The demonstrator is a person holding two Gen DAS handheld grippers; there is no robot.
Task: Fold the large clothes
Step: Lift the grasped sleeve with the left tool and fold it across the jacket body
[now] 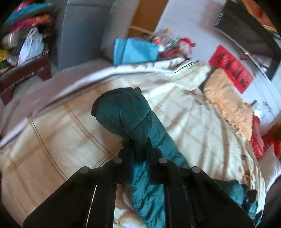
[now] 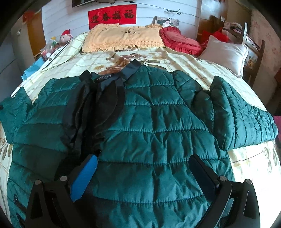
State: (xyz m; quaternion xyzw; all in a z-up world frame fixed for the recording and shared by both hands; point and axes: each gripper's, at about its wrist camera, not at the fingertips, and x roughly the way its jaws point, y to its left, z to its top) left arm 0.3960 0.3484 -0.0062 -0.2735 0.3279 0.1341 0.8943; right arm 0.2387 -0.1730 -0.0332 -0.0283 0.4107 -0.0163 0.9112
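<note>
jacket, a big teal quilted one, is lying spread out across the bed, front up and unzipped, with the dark lining and collar showing near the middle. right wrist view is showing pretty much the whole body of it, plus the right sleeve folding back near the bed's edge. the right gripper is hanging over the lower front with its fingers spread wide, nothing between them, blue pad on one finger.

left wrist view is blurry and only catching one sleeve, cuff end lying on the floral bedspread. the left gripper is clamped together on that sleeve's fabric.

further out there's a yellow pillow, red heart cushion, white pillow, and a red banner on the wall. only the left view is showing the pile of bedding on a dark cabinet.
</note>
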